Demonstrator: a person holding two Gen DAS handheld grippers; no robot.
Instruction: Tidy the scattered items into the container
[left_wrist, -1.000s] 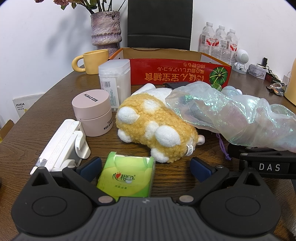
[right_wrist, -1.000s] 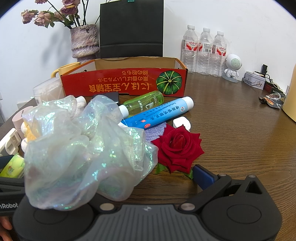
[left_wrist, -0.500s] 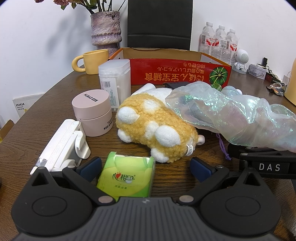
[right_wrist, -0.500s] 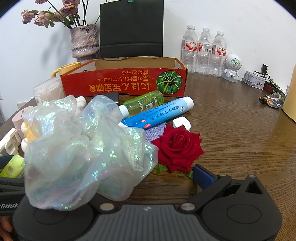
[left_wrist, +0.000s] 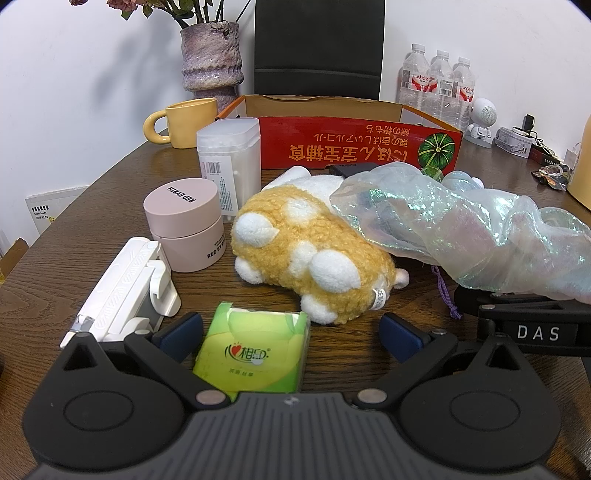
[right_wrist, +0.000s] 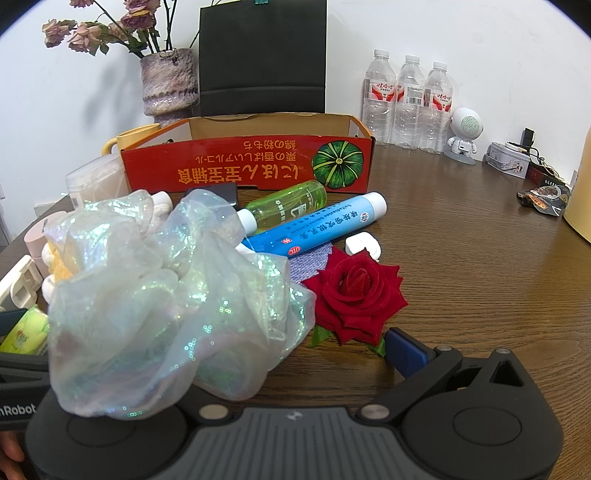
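My left gripper stands open low over the table, with a green tissue pack lying between its fingers. Beyond it are a yellow-and-white plush toy, a pink jar, a white swab box and a white folded holder. The red cardboard box stands open at the back. My right gripper is open; an iridescent sheer fabric is draped over its left finger and hides it. Ahead lie a red rose, a blue tube, a green bottle and a small white case.
A yellow mug and a purple vase stand left of the box. Three water bottles, a white robot figure and small clutter line the back right. A black chair is behind the box.
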